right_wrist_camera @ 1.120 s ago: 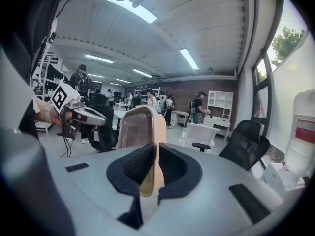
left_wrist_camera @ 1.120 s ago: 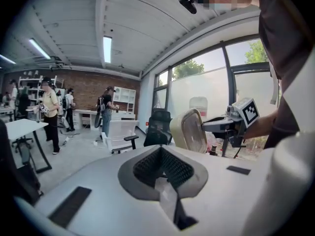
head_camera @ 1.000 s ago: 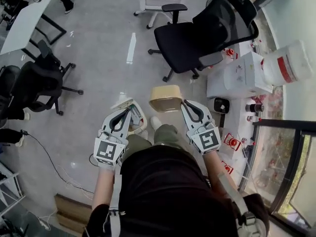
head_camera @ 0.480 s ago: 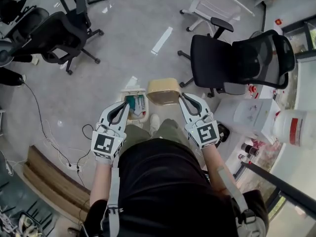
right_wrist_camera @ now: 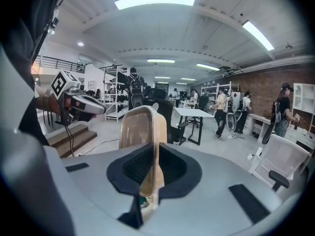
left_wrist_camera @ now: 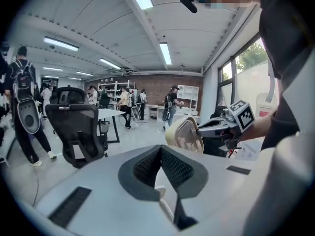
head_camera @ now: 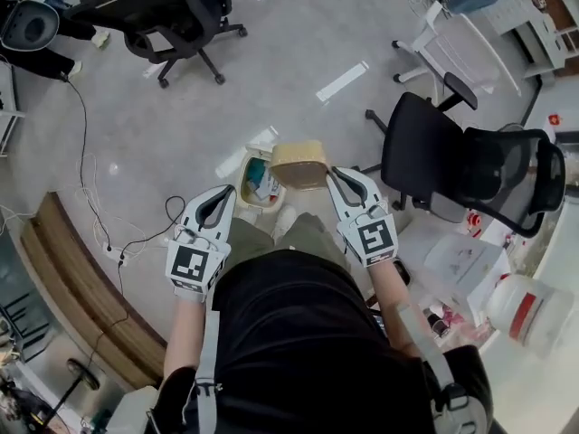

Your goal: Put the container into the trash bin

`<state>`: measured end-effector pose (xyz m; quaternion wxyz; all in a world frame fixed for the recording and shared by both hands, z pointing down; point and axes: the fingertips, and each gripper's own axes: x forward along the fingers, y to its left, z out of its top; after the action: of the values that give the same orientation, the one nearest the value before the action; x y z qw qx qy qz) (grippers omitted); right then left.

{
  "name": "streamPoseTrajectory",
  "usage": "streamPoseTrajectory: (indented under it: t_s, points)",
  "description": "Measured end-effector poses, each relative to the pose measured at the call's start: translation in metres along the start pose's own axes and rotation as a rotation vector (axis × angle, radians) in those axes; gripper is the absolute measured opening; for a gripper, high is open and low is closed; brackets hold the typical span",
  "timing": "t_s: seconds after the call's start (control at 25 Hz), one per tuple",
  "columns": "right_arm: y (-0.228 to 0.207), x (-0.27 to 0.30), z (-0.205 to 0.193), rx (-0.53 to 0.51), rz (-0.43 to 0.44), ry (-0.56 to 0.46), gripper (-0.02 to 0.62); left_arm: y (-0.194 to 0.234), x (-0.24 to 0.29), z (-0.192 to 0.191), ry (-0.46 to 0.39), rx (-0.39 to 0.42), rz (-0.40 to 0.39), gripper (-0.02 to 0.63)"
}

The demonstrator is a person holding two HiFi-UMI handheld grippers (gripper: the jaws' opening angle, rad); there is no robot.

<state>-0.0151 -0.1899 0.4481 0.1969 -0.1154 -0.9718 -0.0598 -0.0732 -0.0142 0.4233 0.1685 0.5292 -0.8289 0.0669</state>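
Two black office chairs bound our lane: one at right [head_camera: 461, 165], one at upper left [head_camera: 163, 7], with grey floor [head_camera: 298, 34] in between. We're standing almost on top of the trash bin [head_camera: 243, 175], which sits on the floor just ahead of our feet with its mouth open and some rubbish already inside.

The container [head_camera: 298, 163] is tan, empty and in the air. In the head view it overlaps the bin's right edge, so it's not squarely over the opening.

The right gripper [head_camera: 333, 175] has its jaws clamped on the container's wall. Its own view shows the wall pinched between the pads and the body turned on edge beyond them.

The left gripper [head_camera: 223, 197] has its jaws together with nothing between them, and hangs beside the bin at left.

We judge this the tail of the carry: grasp done, drop not yet done.

Next move: shift the right gripper left until the container centres over the mouth, bring it down closer, then open the jaws. It's wide relative to the opening, so it may catch the rim if released off-centre. The left gripper isn't needed; we keep it clear.
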Motion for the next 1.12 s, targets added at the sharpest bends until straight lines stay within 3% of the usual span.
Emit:
streamPoseTrajectory:
  t_s: [0.2,0.52,1.12]
  points:
    - [0.020,0.031,-0.007,-0.022,0.088,0.026,0.046,0.018,-0.021,-0.012,-0.001,-0.041,0.089,0.008]
    - [0.053,0.077,-0.020,-0.041,0.165,0.102,0.046,0.053,-0.052,-0.021,0.015,-0.063,0.153,0.008]
    - [0.097,0.128,-0.088,0.035,0.077,0.299,0.046,0.117,-0.094,-0.041,0.059,-0.064,0.096,0.008]
